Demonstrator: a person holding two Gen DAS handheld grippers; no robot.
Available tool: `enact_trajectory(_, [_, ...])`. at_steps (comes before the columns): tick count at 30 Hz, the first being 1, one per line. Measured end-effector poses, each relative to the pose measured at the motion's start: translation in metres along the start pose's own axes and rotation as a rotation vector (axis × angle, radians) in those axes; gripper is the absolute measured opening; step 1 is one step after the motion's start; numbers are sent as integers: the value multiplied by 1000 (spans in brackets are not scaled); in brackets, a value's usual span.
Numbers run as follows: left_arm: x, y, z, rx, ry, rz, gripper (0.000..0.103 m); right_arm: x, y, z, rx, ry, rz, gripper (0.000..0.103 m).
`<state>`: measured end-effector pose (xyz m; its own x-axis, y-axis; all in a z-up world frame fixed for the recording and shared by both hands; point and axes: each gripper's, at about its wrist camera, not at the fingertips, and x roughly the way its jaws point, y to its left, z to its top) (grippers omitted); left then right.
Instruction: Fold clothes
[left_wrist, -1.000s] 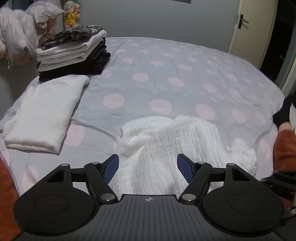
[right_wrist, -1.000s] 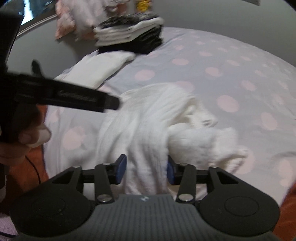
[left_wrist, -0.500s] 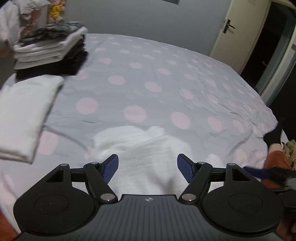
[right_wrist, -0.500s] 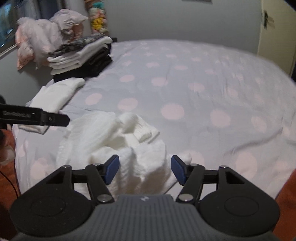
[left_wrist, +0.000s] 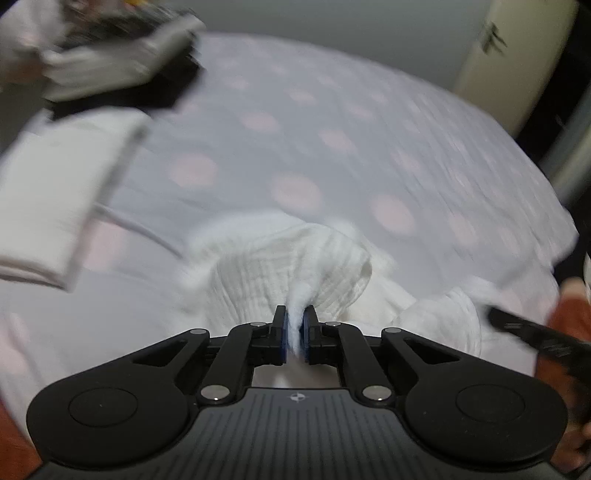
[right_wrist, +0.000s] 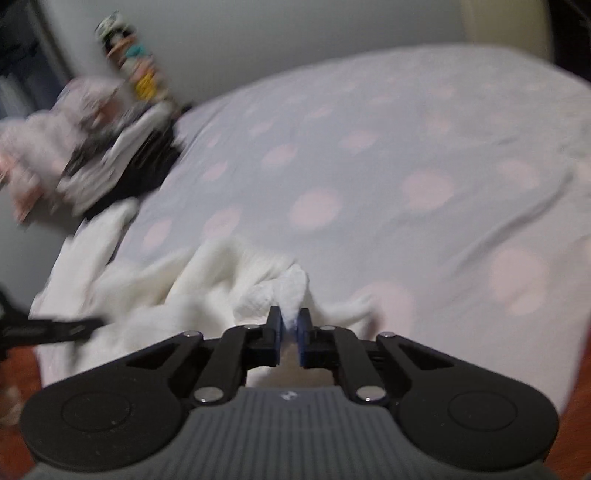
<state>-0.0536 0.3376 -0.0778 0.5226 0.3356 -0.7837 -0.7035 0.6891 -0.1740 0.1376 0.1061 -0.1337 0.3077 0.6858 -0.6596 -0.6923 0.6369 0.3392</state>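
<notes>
Fingers of the left gripper (left_wrist: 294, 334) are pinching a ridge of the white garment (left_wrist: 295, 258); the right gripper (right_wrist: 289, 328) is pinching another bunch; the garment is lying crumpled on the dotted bedsheet (right_wrist: 369, 166).

1. You have two grippers in play: the left gripper (left_wrist: 294, 334) and the right gripper (right_wrist: 289, 332), each pinched onto fabric.
2. One crumpled white garment (left_wrist: 295, 258) lies loose on the bed.
3. One folded white item (left_wrist: 55, 199) lies flat at your left.
4. One stack of folded clothes (left_wrist: 122, 70) sits behind it; layers too blurred to count.
5. One dotted bedsheet (left_wrist: 332, 147).
6. One door (left_wrist: 517, 55).
</notes>
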Motion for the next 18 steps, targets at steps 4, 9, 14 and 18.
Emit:
enact_trajectory(4, [-41, 22, 26, -44, -120, 3, 8, -39, -7, 34, 18, -154, -51, 9])
enact_trajectory(9, [-94, 14, 49, -31, -287, -66, 7, -93, 7, 80, -35, -345, -68, 8])
enact_trajectory(14, [-146, -14, 46, 38, -407, -141, 6, -152, 42, 111, -132, -566, -108, 8])
enact_trajectory(18, [-137, -30, 17, 68, -293, -142, 6, -159, 41, 110, -136, -555, -146, 9])
